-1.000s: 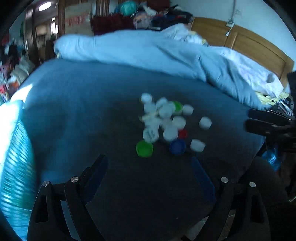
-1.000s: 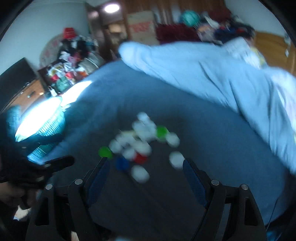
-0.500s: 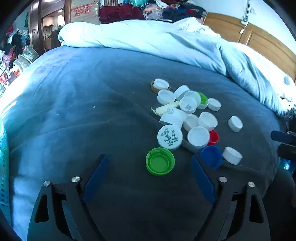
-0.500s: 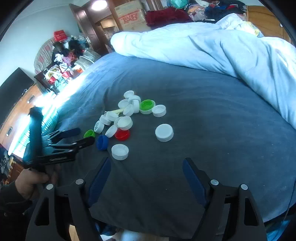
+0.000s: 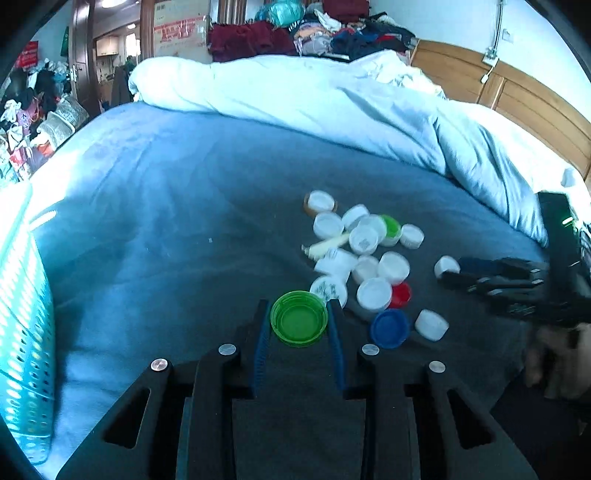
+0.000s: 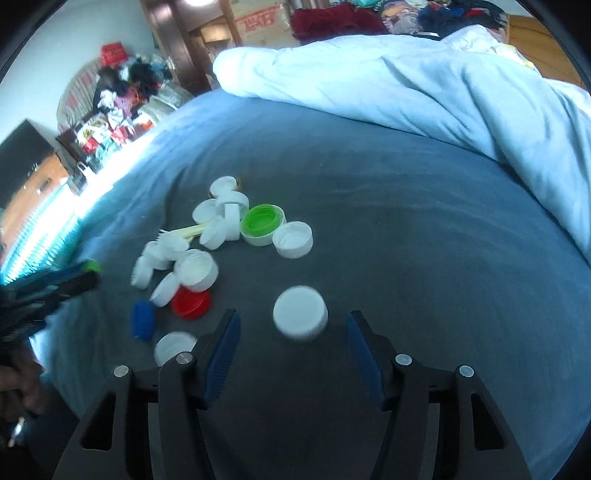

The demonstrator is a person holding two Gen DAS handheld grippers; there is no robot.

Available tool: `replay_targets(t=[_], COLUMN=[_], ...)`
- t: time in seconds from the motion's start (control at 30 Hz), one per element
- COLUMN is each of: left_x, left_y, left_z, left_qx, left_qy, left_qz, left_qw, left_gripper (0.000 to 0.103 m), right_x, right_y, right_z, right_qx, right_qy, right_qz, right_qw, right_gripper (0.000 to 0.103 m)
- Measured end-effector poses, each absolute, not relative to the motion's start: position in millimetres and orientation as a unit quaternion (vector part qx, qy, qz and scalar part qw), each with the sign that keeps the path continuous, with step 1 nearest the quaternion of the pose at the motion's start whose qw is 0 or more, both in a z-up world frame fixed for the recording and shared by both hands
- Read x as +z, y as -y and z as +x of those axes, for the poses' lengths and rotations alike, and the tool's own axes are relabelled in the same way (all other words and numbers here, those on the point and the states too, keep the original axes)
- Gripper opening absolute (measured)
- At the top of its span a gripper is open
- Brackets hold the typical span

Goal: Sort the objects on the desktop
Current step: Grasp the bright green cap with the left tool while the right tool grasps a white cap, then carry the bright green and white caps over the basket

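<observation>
While I look along each gripper, landmark the red cap:
Left wrist view: my left gripper (image 5: 297, 317) has closed its fingers against the green cap (image 5: 299, 318), which sits left of the red cap (image 5: 401, 294); blue cap (image 5: 389, 328) lies just below the red one.
Right wrist view: my right gripper (image 6: 293, 330) is spread wide, gripping nothing; a white cap (image 6: 300, 312) lies between its fingers on the blue blanket (image 6: 406, 206), right of the red cap.

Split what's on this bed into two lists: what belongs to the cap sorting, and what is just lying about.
Job:
green cap between the left gripper fingers
lone white cap ahead of the open right gripper
blue cap
red cap
white cap pile
teal basket

Lying about:
duvet
clothes heap
cardboard box
</observation>
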State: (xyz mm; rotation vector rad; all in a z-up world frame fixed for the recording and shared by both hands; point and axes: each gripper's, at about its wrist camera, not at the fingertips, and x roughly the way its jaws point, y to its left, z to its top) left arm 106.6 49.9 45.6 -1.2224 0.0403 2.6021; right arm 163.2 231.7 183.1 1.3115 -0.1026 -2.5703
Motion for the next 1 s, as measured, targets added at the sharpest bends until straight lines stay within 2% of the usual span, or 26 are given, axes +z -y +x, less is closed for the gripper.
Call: replay_targets(t=[0.03,0.1,0.13,0.33,0.77,1.0], left_x=[49,56,60,86,172,191], left_y=[-50,-50,-48,-35,12,39], left_z=[106,106,106,120,162,176], left_qx=[0.898,0.899,0.9,0.911,0.959,0.961], left_qy=[-0.013,-0.012,-0.01,-0.002,-0.005,0.007], left_qz=[-0.42,-0.419,-0.418,-0.397,-0.285,-0.272], left_qw=[0.131,0.128,0.126,0.11,-0.001,-0.038], left_gripper=[0.025,0.025,0.025,0.025,0.025,0.025], right_x=[180,176,179,217,363,390], right_y=[-228,-225,-228,-230,-154,-119], right_z=[161,159,159,185,223,232], right_qx=[-0.884,-0.887,-0.887,-0.906,-0.947,-0.941], right_qy=[0.02,-0.003,0.007,0.028,-0.005,-0.006], right_qz=[0.452,0.449,0.449,0.409,0.268,0.256], right_qw=[0.123,0.107,0.107,0.109,0.175,0.223], right_gripper=[0.061,0.037,0.034,0.034,0.034,0.034])
